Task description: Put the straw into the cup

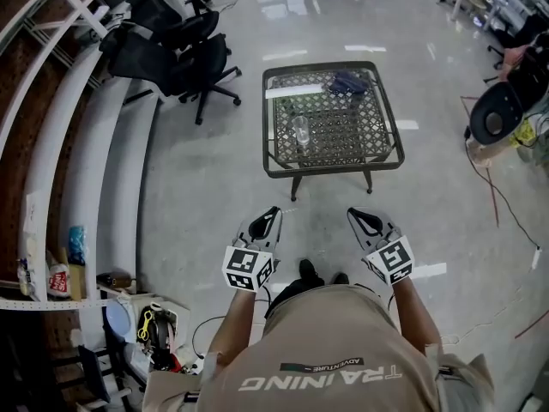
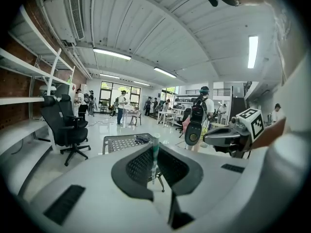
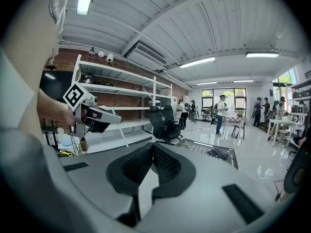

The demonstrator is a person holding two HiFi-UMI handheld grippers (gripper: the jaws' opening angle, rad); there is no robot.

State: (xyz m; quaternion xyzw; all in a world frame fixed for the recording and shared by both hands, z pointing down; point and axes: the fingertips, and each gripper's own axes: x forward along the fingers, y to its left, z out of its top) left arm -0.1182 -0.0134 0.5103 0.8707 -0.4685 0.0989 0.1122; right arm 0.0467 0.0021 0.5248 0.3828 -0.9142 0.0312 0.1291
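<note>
Two grippers were in your hands, held out side by side in front of you and well short of the table (image 1: 377, 158). The left gripper (image 1: 273, 214) was narrowed onto the straw (image 2: 155, 147), a thin tube banded in white and green. It stood upright between the ribbed black pads, its top just above the jaw tips and its lower end down in the throat. That upright carry probably suited a cup with its mouth facing up, and the soft, textured pads looked well matched to something so slim and slippery. The right gripper (image 3: 153, 152) had its jaws pressed together with nothing between them, so it seemed to be riding along as a spare, perhaps to steady the cup later. The cup (image 1: 301, 130), a clear, smooth-sided tumbler, stood upright on the left-middle of the tabletop, apart from the dark bundle of cloth (image 1: 347, 81) near the far edge. The table itself was square, with a dark metal frame and an open lattice top, and it stood on a glossy pale floor. Judged from this, the straw was in hand but the cup was not yet within reach, so the insertion had not yet begun.
</note>
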